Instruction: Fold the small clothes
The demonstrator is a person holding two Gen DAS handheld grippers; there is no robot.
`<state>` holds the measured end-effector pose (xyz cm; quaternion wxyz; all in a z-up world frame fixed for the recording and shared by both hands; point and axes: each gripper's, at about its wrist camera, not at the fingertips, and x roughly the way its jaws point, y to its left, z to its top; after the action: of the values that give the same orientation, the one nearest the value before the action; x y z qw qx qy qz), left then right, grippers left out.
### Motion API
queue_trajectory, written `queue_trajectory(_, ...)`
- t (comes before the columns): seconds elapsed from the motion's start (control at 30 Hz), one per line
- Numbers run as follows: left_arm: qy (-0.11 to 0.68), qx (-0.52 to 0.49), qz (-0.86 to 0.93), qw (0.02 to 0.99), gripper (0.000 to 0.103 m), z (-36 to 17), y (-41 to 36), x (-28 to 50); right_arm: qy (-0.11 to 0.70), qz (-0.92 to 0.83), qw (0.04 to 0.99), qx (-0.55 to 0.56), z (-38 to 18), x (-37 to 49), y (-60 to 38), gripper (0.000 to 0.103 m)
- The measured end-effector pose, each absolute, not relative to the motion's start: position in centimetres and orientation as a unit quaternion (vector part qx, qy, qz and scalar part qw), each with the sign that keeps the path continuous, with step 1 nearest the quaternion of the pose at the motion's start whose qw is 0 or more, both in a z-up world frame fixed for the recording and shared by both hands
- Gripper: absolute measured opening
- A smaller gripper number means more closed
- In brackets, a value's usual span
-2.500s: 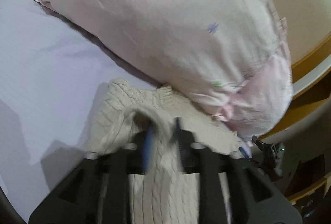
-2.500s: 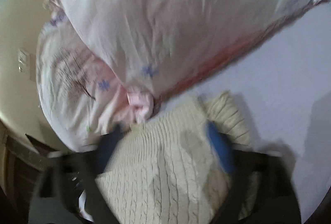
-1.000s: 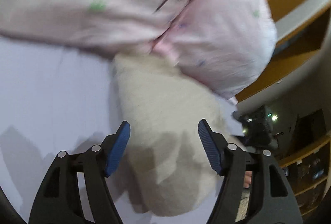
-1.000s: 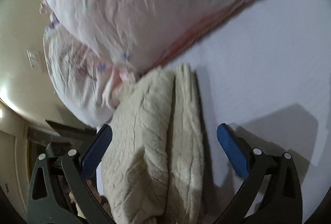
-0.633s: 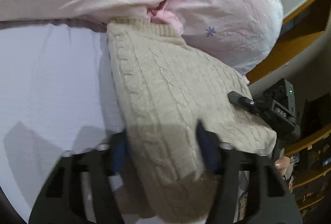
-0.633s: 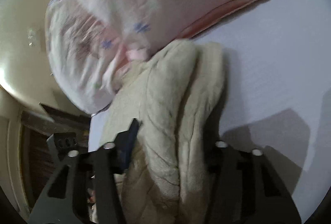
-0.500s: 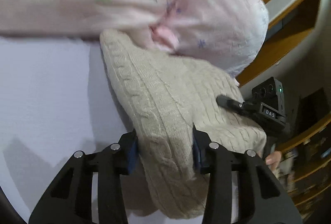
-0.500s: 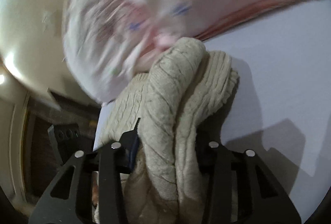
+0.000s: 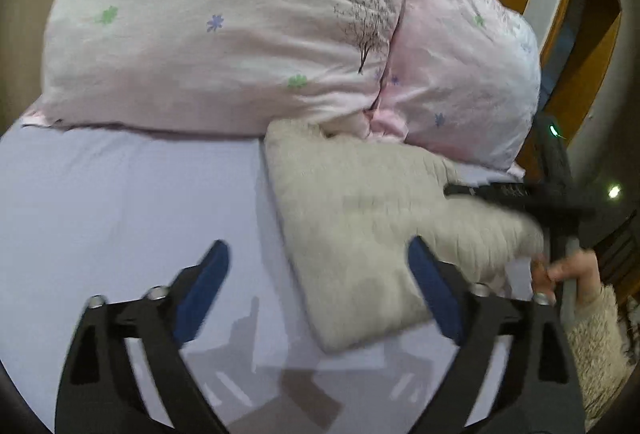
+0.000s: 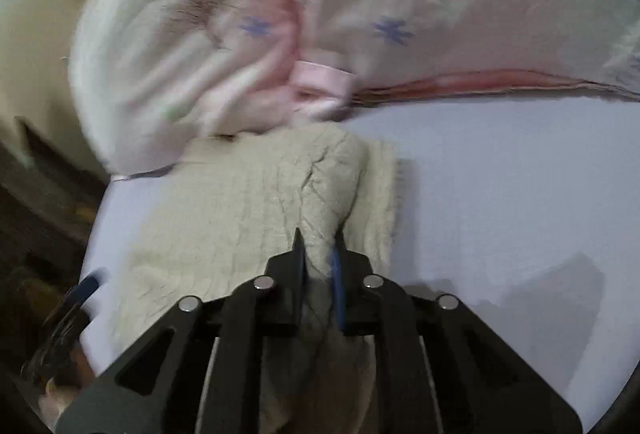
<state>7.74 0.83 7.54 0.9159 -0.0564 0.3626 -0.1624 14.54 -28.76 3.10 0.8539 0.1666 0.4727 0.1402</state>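
We see a cream cable-knit sweater (image 9: 360,234) lying folded on a pale lilac bedsheet (image 9: 120,201), its far edge tucked against two pink flower-print pillows (image 9: 224,33). Our left gripper (image 9: 316,288) hovers over the sheet with its blue-padded fingers spread wide, one on each side of the sweater's near corner and holding nothing. Our right gripper (image 10: 318,254) has its fingers pressed together on a raised fold of the sweater (image 10: 248,209), and the hand (image 9: 568,274) holding it shows at the left view's right edge.
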Motion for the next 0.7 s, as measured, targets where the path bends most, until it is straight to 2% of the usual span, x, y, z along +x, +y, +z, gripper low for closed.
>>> queue_trajectory(0.03,0.364,-0.047,-0.149,0.918,0.101,7.5,0.5,6.9,0.471,0.127,0.852,0.189,2.9,14.8,-29.6,0.011)
queue_trajectory(0.1,0.373,-0.027,-0.122,0.919,0.102,6.8,-0.5,5.8,0.462,0.090,0.857,0.210,2.9,14.4,-31.1,0.011)
queue_trajectory(0.17,0.393,-0.003,-0.101,0.914,0.102,5.8,-1.7,5.1,0.444,0.058,0.876,0.180,3.9,13.6,-30.8,0.012)
queue_trajectory(0.2,0.402,0.006,-0.095,0.911,0.102,5.4,-2.1,4.8,0.432,0.051,0.885,0.166,4.5,12.6,-30.5,0.015)
queue_trajectory(0.27,0.418,0.023,-0.089,0.904,0.102,4.4,-2.9,4.6,0.404,0.028,0.904,0.134,5.7,10.4,-30.1,0.038)
queue_trajectory(0.33,0.434,0.037,-0.082,0.896,0.102,3.5,-3.6,4.8,0.362,-0.013,0.928,0.089,7.0,6.8,-30.3,0.096)
queue_trajectory(0.37,0.438,0.042,-0.078,0.895,0.102,3.1,-3.8,4.8,0.342,-0.024,0.936,0.077,7.5,5.1,-30.8,0.101)
queue_trajectory(0.47,0.447,0.054,-0.067,0.890,0.102,2.3,-4.2,5.0,0.307,-0.008,0.950,0.053,7.9,-0.4,-31.1,0.101)
queue_trajectory(0.7,0.460,0.046,-0.061,0.885,0.102,1.2,-4.1,4.9,0.412,0.053,0.908,0.058,3.3,-1.2,-27.7,0.101)
